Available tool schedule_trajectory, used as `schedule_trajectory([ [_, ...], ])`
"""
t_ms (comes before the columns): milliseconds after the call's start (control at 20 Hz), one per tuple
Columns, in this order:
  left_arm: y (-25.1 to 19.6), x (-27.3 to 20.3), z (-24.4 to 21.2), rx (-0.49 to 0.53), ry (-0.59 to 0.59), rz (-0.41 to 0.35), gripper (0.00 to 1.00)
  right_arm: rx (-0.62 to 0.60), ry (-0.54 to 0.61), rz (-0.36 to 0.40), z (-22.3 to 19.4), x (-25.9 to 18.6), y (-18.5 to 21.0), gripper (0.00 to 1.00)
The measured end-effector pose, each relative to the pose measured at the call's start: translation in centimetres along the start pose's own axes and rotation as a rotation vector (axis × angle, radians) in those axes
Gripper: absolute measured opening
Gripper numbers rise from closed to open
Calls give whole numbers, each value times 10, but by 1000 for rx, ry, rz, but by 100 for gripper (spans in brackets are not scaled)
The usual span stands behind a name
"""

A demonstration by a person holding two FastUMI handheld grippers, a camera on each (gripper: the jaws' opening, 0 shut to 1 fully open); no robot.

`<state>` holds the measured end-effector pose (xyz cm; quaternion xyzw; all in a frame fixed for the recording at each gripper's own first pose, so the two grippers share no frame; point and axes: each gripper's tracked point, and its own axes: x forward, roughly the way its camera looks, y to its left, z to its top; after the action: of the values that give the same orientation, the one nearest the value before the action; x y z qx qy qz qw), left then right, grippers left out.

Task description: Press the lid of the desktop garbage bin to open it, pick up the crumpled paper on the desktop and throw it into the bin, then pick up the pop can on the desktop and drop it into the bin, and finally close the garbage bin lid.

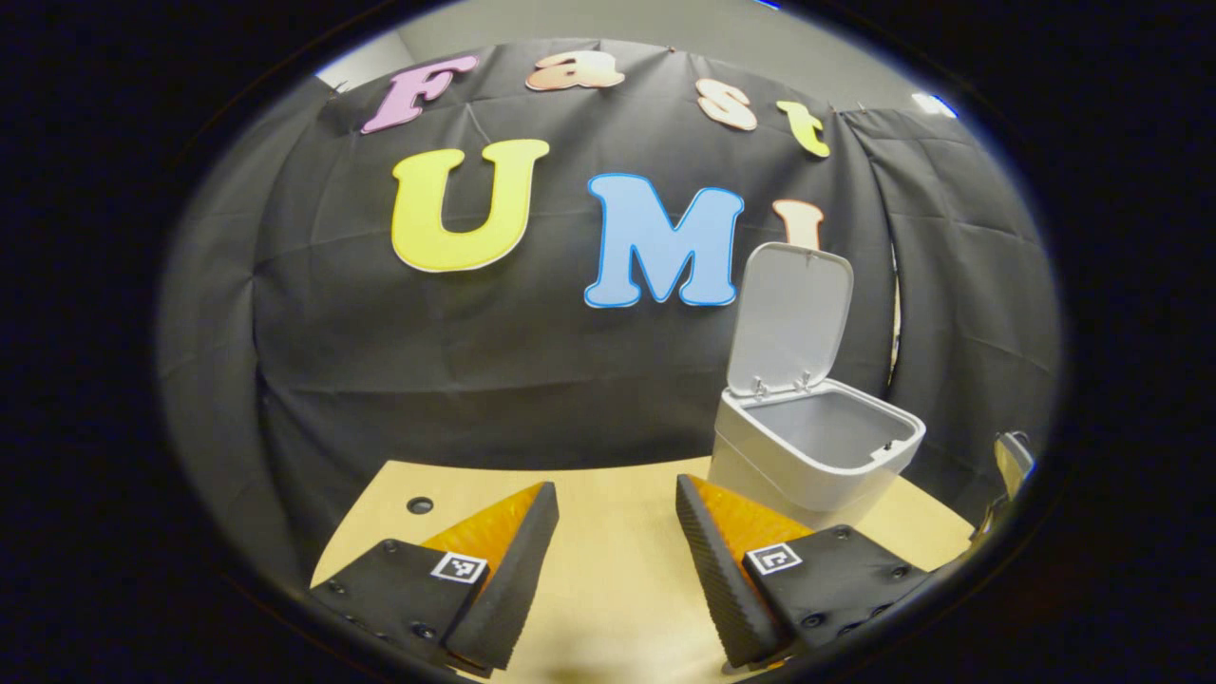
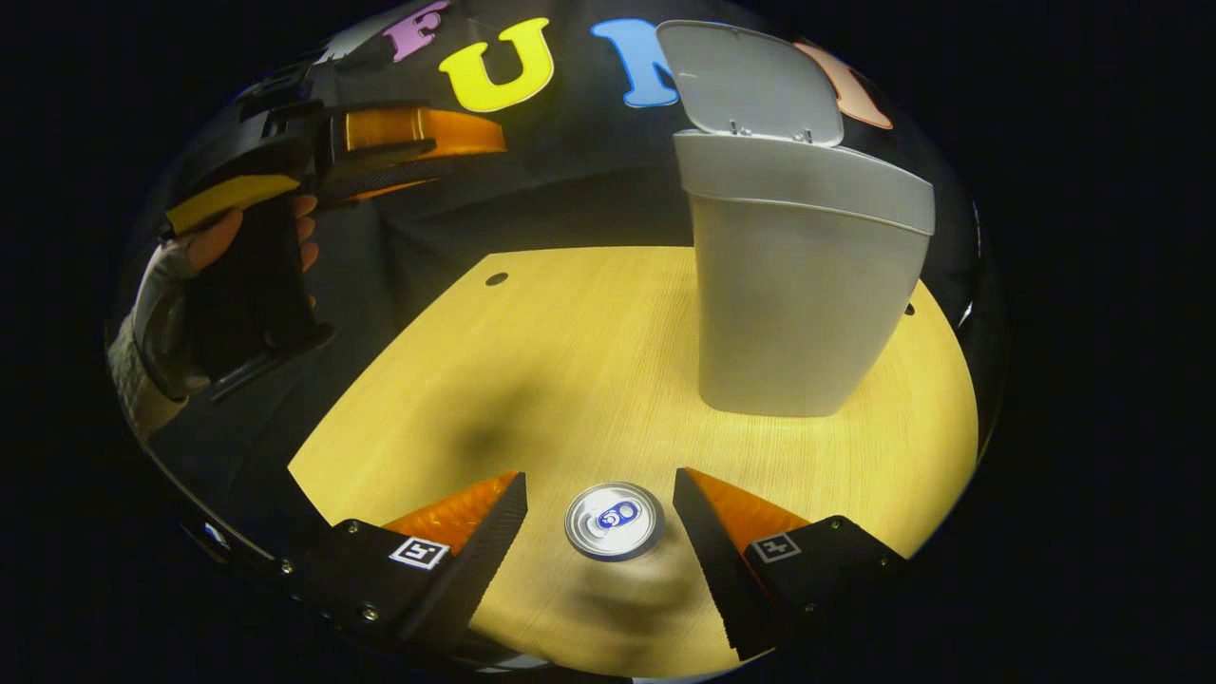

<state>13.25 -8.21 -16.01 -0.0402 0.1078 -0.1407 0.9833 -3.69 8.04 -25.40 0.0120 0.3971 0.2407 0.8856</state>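
Right gripper (image 2: 598, 508) wide open, pop can (image 2: 615, 521) upright between its fingers, seemingly untouched, left gripper (image 1: 616, 521) open and empty, bin (image 2: 803, 285) ahead, lid (image 2: 750, 81) raised, visible interior bare

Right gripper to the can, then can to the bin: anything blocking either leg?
Nothing visible. The pop can stands upright between the open right gripper fingers, bare table beyond it up to the bin, whose lid is up.

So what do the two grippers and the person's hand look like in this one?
Each gripper, left and right, has two wedge-shaped fingers with ribbed inner faces, bolted to dark plates carrying small square black-and-white markers. In the right gripper view, the left one has a black handle with yellow trim, held by a hand in a grey fingerless glove.
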Motion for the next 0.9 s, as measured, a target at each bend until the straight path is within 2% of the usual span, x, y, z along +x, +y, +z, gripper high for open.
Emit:
schedule_trajectory([
  [50,1,-1,-2,-3,3,2,84,-12,10,-8,-3,2,0,99],
  [100,3,-2,-4,-7,7,5,90,-23,23,-19,-6,4,-2,99],
  [200,6,-3,-6,-15,11,10,90,-39,42,-30,-14,7,-3,99],
  [250,7,-4,-7,-18,12,12,84,-43,51,-26,-17,10,-1,99],
  [300,8,-4,-7,-19,12,14,89,-47,62,-19,-19,13,0,99],
  [550,15,-7,-7,-12,12,24,84,-84,109,-43,-34,25,-3,99],
  [650,18,-8,-8,-9,14,29,78,-73,122,-45,-36,28,-5,99],
  [850,23,-8,-9,-8,18,36,82,-62,136,-57,-38,33,-10,99],
  [900,25,-7,-10,-9,19,36,83,-61,137,-60,-36,35,-12,95],
])
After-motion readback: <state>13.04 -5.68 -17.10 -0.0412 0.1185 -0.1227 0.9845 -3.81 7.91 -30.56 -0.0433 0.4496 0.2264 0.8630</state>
